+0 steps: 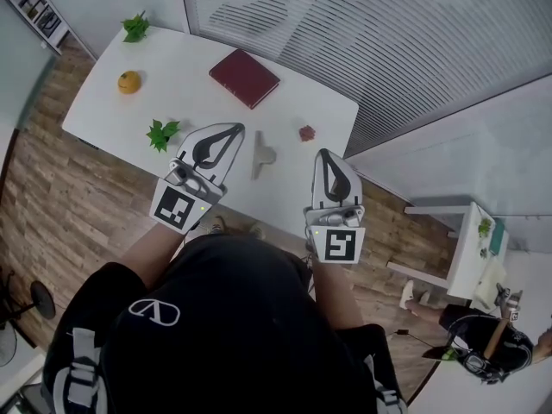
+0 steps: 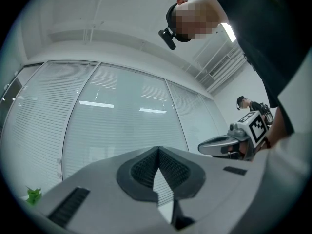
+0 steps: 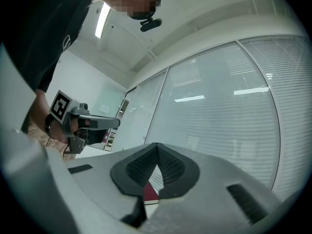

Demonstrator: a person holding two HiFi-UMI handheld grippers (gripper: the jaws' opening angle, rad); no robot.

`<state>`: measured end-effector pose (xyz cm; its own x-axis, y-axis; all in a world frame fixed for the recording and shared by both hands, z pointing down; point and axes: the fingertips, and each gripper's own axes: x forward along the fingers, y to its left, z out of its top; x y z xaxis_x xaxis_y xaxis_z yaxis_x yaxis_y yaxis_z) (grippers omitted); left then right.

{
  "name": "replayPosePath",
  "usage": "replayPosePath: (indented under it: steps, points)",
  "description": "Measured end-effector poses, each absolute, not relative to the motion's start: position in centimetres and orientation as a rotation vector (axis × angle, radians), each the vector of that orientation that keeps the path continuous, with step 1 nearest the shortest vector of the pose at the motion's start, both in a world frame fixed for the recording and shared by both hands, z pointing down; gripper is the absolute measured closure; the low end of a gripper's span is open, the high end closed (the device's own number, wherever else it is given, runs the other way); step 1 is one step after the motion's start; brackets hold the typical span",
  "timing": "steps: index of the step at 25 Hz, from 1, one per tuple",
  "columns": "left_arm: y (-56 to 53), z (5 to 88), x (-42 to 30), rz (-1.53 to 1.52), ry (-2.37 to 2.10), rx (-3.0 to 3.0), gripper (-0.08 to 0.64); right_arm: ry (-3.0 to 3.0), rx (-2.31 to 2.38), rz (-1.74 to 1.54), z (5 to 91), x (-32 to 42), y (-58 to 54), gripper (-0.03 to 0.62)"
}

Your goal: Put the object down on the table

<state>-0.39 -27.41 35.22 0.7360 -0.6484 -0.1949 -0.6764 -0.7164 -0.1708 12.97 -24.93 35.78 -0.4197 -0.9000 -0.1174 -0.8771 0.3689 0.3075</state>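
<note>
Both grippers are hanging above the near edge of the white table (image 1: 190, 93). The left gripper (image 1: 236, 131) is holding its jaws together at the tips with nothing between them, and the right gripper (image 1: 324, 153) is likewise keeping its jaws pressed together and empty. A small grey object (image 1: 263, 155) is lying on the table between the two grippers, clear of both sets of jaws. Farther back, a dark red book (image 1: 245, 78), an orange (image 1: 129, 82) and two green leafy pieces (image 1: 161, 133) are resting on the table. Each gripper's cube is showing a black-and-white square marker (image 1: 175, 207), and the person's black shirt is bearing a white outline emblem (image 1: 153, 311).
</note>
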Motion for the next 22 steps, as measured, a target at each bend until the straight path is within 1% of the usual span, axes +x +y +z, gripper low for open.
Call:
replayPosePath:
  steps: [13,22]
  points:
    - [-27.6,35.7,-0.4,0.154,1.060,-2.711,0.555,-2.559,1.673,-0.282,38.6,13.8,-25.8,0.589]
    - [-27.9,36.0,-0.4,0.145,1.077,-2.731,0.555,-2.557,1.701,-0.319,38.1,14.0,-25.6,0.589]
